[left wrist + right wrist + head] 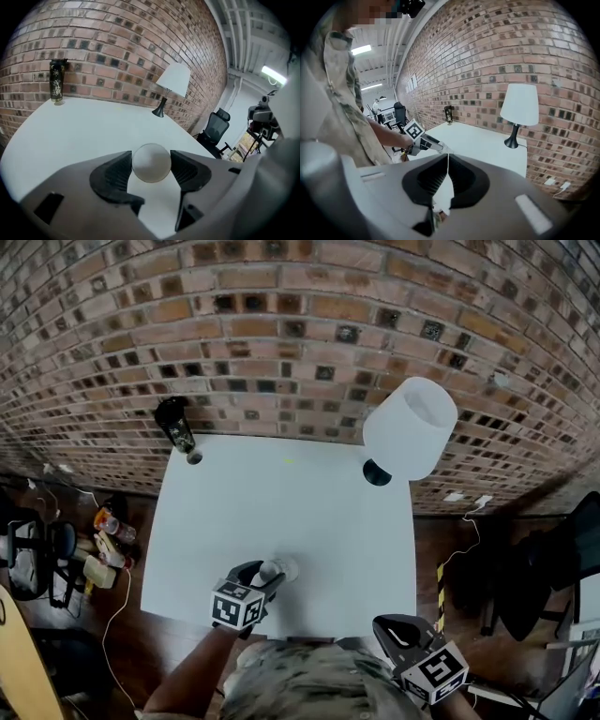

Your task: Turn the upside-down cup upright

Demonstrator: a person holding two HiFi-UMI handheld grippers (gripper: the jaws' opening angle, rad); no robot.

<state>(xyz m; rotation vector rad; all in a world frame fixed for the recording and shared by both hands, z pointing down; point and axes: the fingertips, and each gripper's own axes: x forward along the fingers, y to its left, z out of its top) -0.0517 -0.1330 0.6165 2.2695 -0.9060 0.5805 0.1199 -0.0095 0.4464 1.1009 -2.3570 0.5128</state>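
A small white cup (284, 567) is near the front edge of the white table (309, 502). My left gripper (272, 574) is shut on it. In the left gripper view the cup (151, 161) shows as a plain round white face squeezed between the two dark pads (115, 171) just above the tabletop. My right gripper (398, 629) hangs off the table's front right corner, jaws shut with nothing between them. In the right gripper view its tips (448, 157) meet in a thin line, and the left gripper's marker cube (414, 130) shows beyond.
A white-shaded lamp (410, 427) on a black base stands at the table's back right. A black bottle (174, 424) and a small round cap (194, 457) are at the back left, by the brick wall. An office chair (562, 568) is on the right; clutter lies on the floor (103, 549) at left.
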